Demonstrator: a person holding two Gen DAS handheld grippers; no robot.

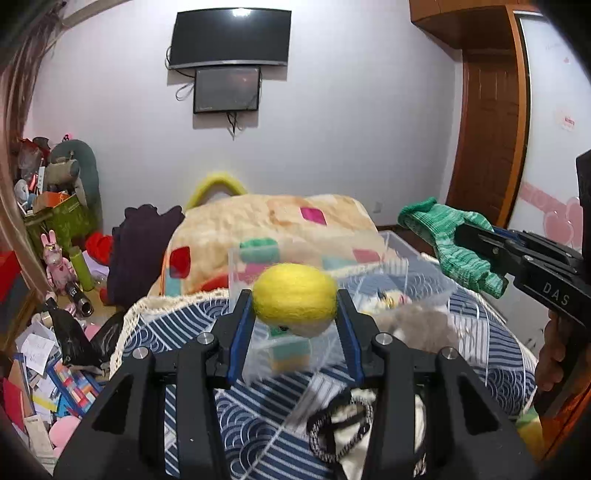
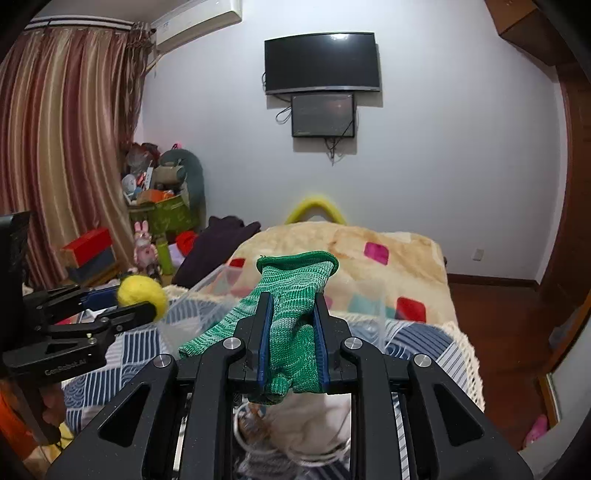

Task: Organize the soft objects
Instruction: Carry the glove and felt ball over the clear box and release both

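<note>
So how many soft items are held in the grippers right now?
2: a yellow felt ball in the left gripper, a green knit glove in the right gripper. More lie below.

A pale wall [image 2: 424,166] carries a dark television [image 2: 322,62] with a smaller screen [image 2: 323,114] just below it, loose cables hanging under both. Striped curtains [image 2: 62,147] cover the left side, and an air conditioner [image 2: 195,22] sits high beside them. A bed [image 2: 424,254] with a cream blanket (bright squares on it) fills the middle. Boxes and toys are piled in the left corner [image 2: 162,199]. At the right stand a wooden door [image 1: 491,122] and dark wooden floor [image 2: 495,332].
</note>
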